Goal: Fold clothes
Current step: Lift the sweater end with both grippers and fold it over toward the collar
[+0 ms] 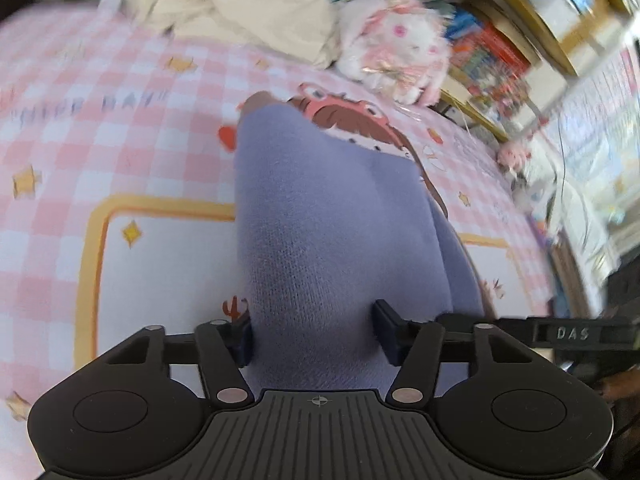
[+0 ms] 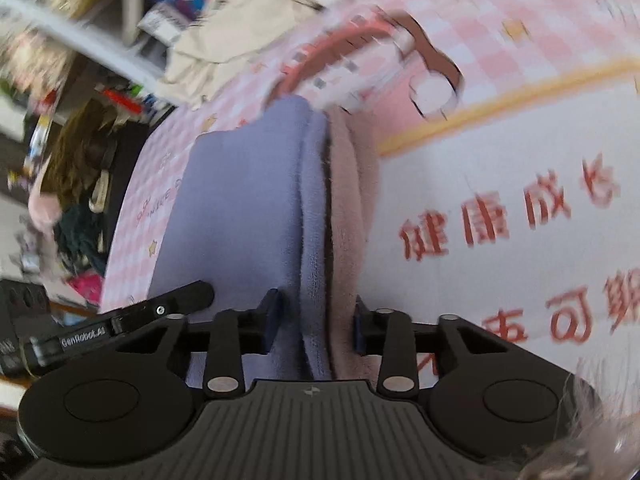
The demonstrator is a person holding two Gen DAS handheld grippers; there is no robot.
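Note:
A lavender knit garment [image 1: 320,208] lies bunched lengthwise on the pink checked bed cover [image 1: 100,140]. My left gripper [image 1: 314,332] is shut on its near end, with the cloth bulging between both pads. In the right wrist view the same garment [image 2: 240,208] shows a folded edge with a mauve-pink layer [image 2: 348,200] beside it. My right gripper [image 2: 316,324] is shut on that layered edge. The two grippers sit close side by side; part of the other tool [image 2: 120,320] shows at the left of the right wrist view.
A cream pile of clothes [image 1: 248,4] and a white-pink plush toy [image 1: 400,44] lie at the far side of the bed. Crowded bookshelves [image 1: 500,40] stand beyond. The cover's white panel with red characters [image 2: 500,220] spreads to the right.

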